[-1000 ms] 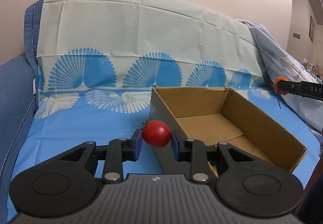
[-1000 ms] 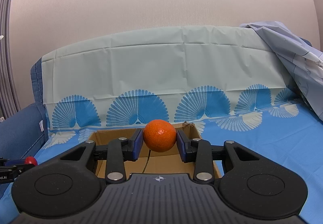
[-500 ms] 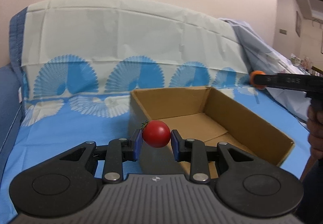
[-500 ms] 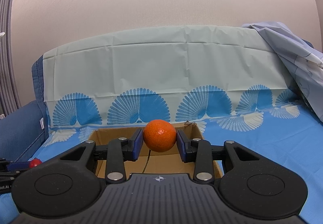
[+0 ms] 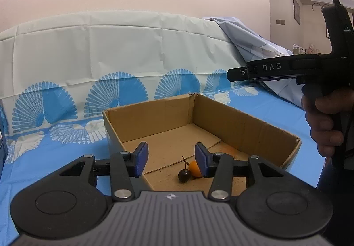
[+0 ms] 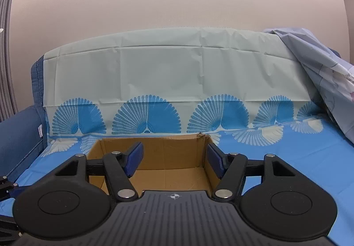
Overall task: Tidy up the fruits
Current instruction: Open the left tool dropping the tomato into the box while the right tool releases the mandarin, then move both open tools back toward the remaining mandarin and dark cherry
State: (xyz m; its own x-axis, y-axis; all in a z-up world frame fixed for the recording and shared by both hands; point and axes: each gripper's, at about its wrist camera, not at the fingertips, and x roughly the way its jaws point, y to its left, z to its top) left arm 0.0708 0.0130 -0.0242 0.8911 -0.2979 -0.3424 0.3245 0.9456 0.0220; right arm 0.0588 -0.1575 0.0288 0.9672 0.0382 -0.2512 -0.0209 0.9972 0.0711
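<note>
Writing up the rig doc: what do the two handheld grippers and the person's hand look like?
Both the left gripper and the right gripper are matte black plastic, each with a ribbed centre plate bearing a small compass-like logo, two round discs, silver pivot screws and blue-padded fingers. From the side, the right one reads "DAS" in white. The bare hand grips its handle.

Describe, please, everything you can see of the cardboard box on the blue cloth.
The cardboard box is a plain brown, open-topped tray with low walls and a slightly frayed far corner. It sits flat on the blue patterned cloth. On its seamed floor lie a dark cherry-like fruit with a stem and a small orange fruit, side by side. Nothing grips it.
</note>
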